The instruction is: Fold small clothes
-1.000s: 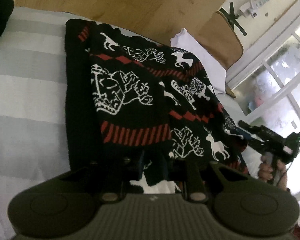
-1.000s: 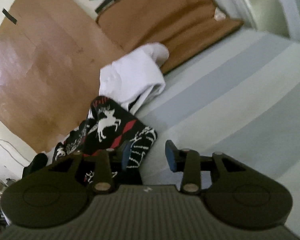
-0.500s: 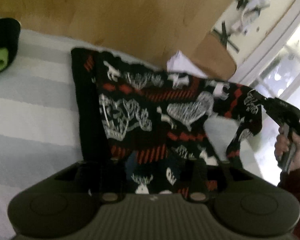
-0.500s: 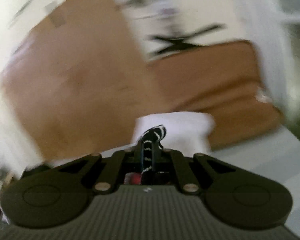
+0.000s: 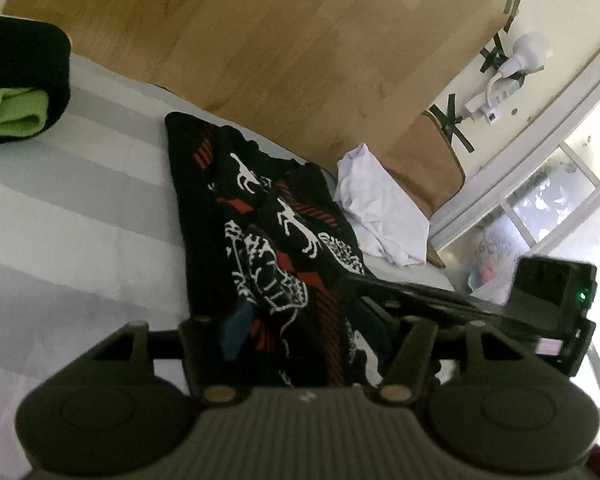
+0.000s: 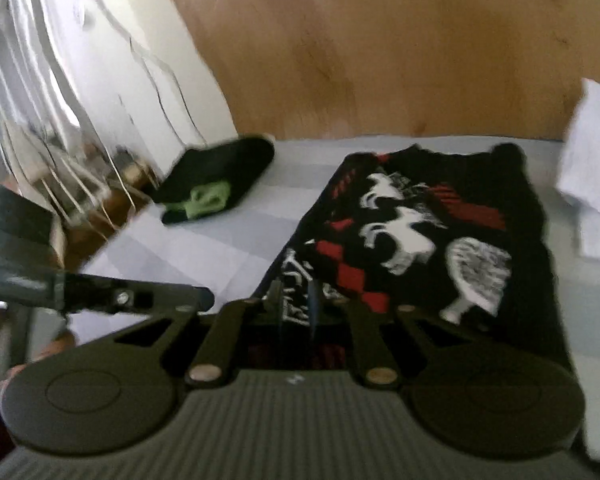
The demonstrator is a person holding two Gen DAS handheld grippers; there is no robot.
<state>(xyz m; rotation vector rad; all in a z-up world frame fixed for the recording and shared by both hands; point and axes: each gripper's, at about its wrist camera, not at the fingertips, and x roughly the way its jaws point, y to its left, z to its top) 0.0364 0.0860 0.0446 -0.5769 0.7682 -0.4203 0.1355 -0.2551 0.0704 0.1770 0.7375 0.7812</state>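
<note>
I pinch sweater [image 6: 432,240] edge in right gripper [image 6: 296,304] | left gripper [image 5: 300,328] spread wide, empty | I'd lay the fold square, then let go.

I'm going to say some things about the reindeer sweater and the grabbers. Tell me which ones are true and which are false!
1. The reindeer sweater lies on a striped sheet. True.
2. The right gripper is wide open. False: it is shut on the sweater's edge.
3. The left gripper is open. True: its fingers stand apart with the sweater between them.
4. The white cloth lies on top of the sweater. False: it lies beside it.
5. The black and green bundle sits apart from the sweater. True.
</note>
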